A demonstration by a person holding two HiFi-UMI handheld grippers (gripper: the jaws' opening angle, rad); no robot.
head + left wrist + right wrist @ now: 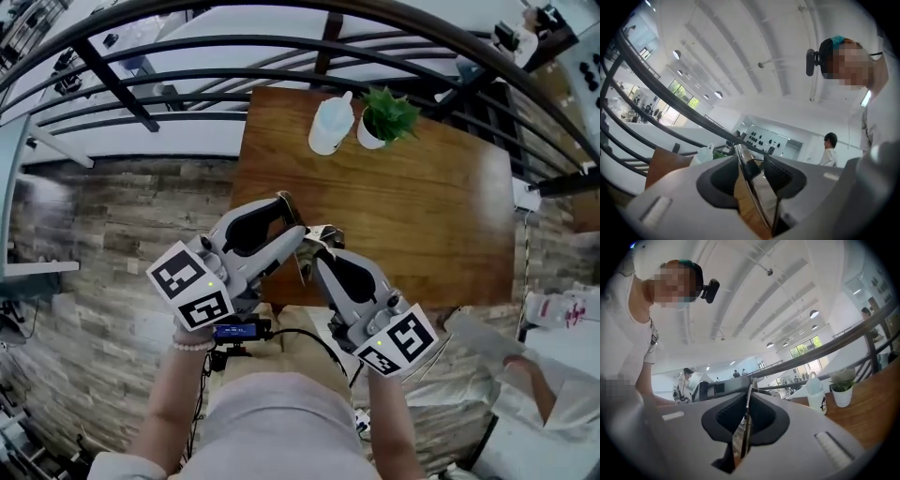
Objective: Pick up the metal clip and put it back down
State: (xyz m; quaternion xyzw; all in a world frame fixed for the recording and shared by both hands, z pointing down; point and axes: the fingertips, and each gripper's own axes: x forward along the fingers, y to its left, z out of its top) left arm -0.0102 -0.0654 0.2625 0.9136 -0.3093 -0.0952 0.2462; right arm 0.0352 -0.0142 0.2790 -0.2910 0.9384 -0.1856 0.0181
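The metal clip (315, 241) is a thin shiny plate held in the air over the near edge of the wooden table (422, 216). Both grippers meet at it. My left gripper (292, 217) comes in from the lower left and is shut on the clip. My right gripper (317, 253) comes in from the lower right and is shut on it too. In the left gripper view the clip (757, 192) slants between the jaws of the left gripper (757, 165), reflecting the table. In the right gripper view the clip (746, 420) stands edge-on between the jaws of the right gripper (749, 401).
A white bottle (331, 124) and a small potted plant (386, 117) stand at the table's far edge. Black railings (281, 47) curve behind the table. Stone-pattern floor lies to the left. A person (828, 149) stands far off in the left gripper view.
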